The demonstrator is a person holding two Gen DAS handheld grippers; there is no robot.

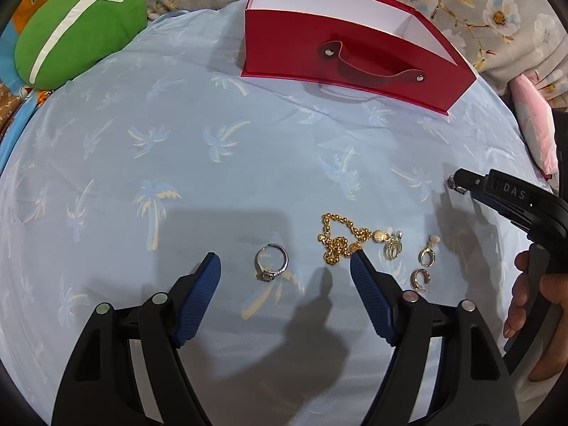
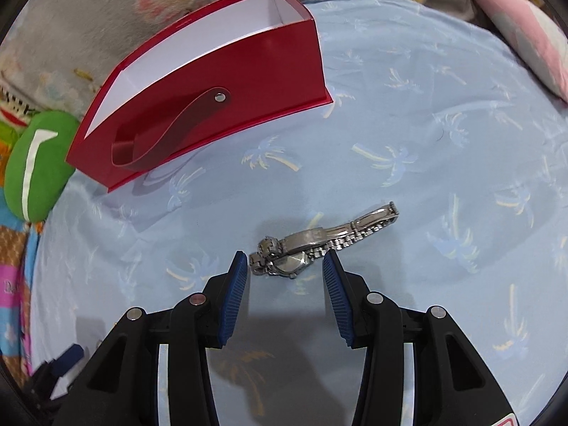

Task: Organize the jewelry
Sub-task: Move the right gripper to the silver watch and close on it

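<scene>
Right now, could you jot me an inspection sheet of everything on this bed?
Surface: light blue palm-print sheet, wrinkled.
Job's things: silver ring; gold chain; three earrings beside it; silver wristwatch lying apart; red box open, its visible inside showing nothing.
Clutter: green cushion, pink pillow.
Grippers: left gripper open over the ring; right gripper open, pads not touching the watch between them.
Cables: nothing seen.
Surroundings: floral blanket behind; a hand on the right gripper's handle.
</scene>
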